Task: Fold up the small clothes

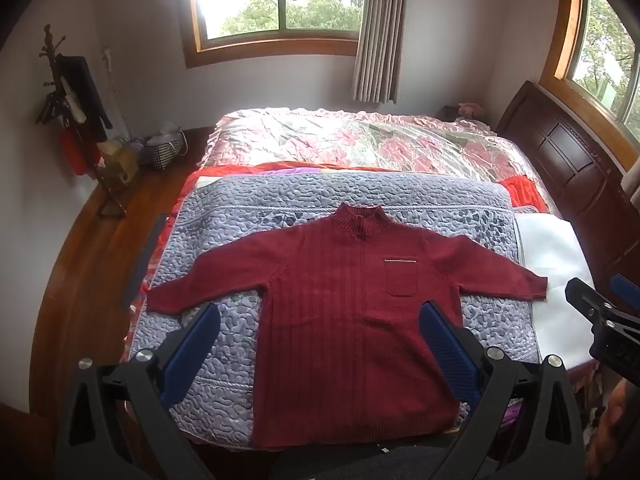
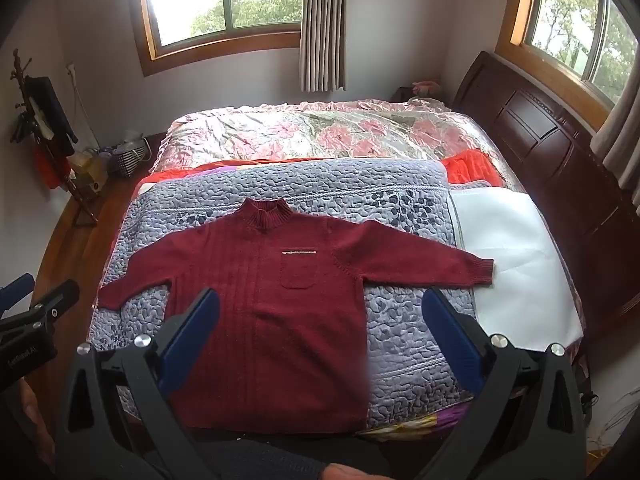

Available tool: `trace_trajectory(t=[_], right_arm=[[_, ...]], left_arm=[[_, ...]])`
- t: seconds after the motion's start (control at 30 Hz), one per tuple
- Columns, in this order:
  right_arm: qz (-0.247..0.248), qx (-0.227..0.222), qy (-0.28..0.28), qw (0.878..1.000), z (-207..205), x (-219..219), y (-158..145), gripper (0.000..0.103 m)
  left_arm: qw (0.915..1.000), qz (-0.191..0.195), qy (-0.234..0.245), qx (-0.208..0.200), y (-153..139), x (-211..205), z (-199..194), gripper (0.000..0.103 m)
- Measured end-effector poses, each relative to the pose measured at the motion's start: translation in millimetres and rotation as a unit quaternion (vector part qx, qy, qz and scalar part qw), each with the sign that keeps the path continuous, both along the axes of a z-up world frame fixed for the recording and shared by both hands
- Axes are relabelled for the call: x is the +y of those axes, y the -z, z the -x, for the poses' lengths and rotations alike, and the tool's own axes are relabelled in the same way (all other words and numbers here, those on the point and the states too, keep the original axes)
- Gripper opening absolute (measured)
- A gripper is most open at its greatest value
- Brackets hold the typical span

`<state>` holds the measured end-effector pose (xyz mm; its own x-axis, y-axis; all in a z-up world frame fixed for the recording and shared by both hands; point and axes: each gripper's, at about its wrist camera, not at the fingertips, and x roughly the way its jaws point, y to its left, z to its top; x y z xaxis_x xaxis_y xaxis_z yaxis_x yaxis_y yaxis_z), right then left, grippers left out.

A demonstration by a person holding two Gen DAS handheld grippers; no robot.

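Observation:
A dark red knitted sweater (image 1: 344, 320) (image 2: 276, 320) lies flat and face up on a grey-blue quilted pad (image 1: 224, 344) (image 2: 404, 344), collar away from me, both sleeves spread out to the sides. It has a chest pocket with a pale trim. My left gripper (image 1: 320, 316) hovers open above the sweater's lower left half, nothing between its blue pads. My right gripper (image 2: 320, 304) hangs open over the lower right half, also holding nothing. Each gripper shows at the edge of the other's view, the right gripper (image 1: 596, 292) and the left gripper (image 2: 44, 292).
The pad lies on a bed with a floral cover (image 1: 360, 140) and a dark wooden headboard (image 1: 568, 160) at right. A white sheet (image 1: 556, 280) lies beside the right sleeve. A coat rack (image 1: 72, 120) and bags (image 1: 164, 148) stand on the wooden floor at left.

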<state>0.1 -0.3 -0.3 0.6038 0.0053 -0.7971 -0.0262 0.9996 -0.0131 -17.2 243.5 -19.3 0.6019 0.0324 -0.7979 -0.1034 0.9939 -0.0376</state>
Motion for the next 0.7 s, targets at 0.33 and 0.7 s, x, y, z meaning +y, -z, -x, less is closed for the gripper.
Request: trace_trajectory(t=[0.33, 0.7], right_arm=[[-0.001, -0.001, 0.000, 1.000, 1.1, -2.3, 2.0, 0.100], [0.001, 0.003, 0.001, 1.000, -3.0, -0.1, 4.5, 0.100]], left_arm=[[1.0000, -0.001, 0.003, 0.002, -2.1, -4.6, 0.6, 0.099], [1.0000, 0.002, 0.000, 0.006, 1.6, 0.4, -3.7, 0.099]])
